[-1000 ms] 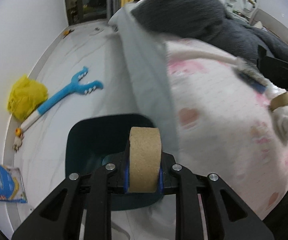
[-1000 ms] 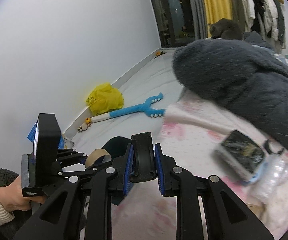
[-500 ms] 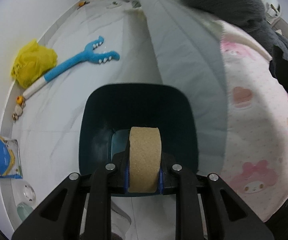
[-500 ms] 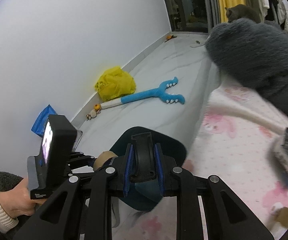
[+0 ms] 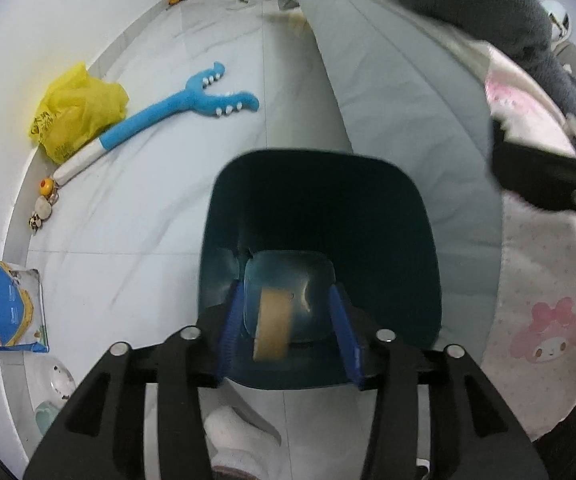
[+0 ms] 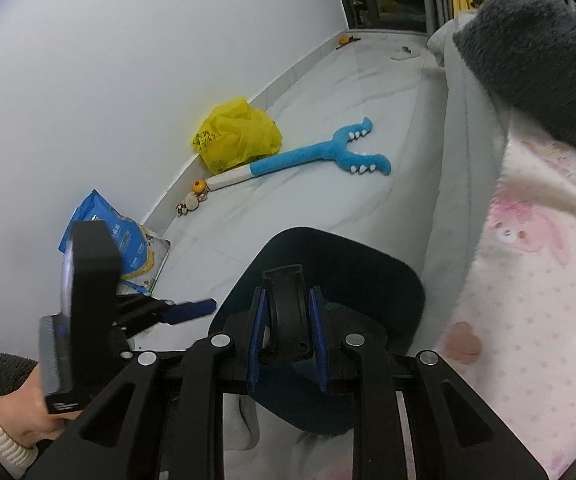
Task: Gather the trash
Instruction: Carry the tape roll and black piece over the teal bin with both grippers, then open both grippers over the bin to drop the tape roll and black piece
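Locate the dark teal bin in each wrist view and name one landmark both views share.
Left wrist: the dark teal bin fills the lower centre, seen from above, its mouth open.
Right wrist: the bin sits at bottom centre, partly behind the gripper.
Shared landmark: the blue plush toy on the floor beyond it.

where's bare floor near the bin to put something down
Free: the pale tiles between the dark teal bin and the blue plush toy, and the stretch beyond the toy toward the doorway. Crowded: the wall edge, with yellow bag and blue packet.
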`<state>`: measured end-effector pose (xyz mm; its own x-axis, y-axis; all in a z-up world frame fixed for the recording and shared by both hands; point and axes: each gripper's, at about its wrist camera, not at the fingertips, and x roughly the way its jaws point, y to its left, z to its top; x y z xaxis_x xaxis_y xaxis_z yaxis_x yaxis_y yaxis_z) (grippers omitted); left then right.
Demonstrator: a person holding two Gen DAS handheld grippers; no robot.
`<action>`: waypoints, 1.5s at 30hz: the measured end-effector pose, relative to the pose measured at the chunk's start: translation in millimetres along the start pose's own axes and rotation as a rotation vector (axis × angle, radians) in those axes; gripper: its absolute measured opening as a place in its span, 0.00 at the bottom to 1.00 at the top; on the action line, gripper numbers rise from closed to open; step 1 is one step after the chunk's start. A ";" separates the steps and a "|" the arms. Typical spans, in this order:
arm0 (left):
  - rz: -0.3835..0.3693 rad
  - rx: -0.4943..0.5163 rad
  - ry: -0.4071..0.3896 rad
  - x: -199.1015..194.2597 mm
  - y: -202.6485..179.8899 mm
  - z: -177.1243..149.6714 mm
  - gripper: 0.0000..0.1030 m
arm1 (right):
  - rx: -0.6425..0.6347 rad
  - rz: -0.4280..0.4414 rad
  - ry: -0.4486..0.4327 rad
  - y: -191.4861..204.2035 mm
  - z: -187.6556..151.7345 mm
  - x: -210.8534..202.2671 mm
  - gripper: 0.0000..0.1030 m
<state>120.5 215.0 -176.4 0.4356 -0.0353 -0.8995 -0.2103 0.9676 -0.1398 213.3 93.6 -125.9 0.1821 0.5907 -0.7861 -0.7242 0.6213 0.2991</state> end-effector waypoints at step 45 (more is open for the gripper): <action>-0.023 -0.025 -0.556 -168.1 21.7 12.2 0.77 | 0.046 -0.154 0.294 12.2 -40.6 136.1 0.41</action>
<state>53.4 245.1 -23.1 0.8349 0.0875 -0.5434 -0.2130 0.9617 -0.1724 202.3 160.7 -251.2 0.0826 0.3178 -0.9445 -0.6714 0.7182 0.1829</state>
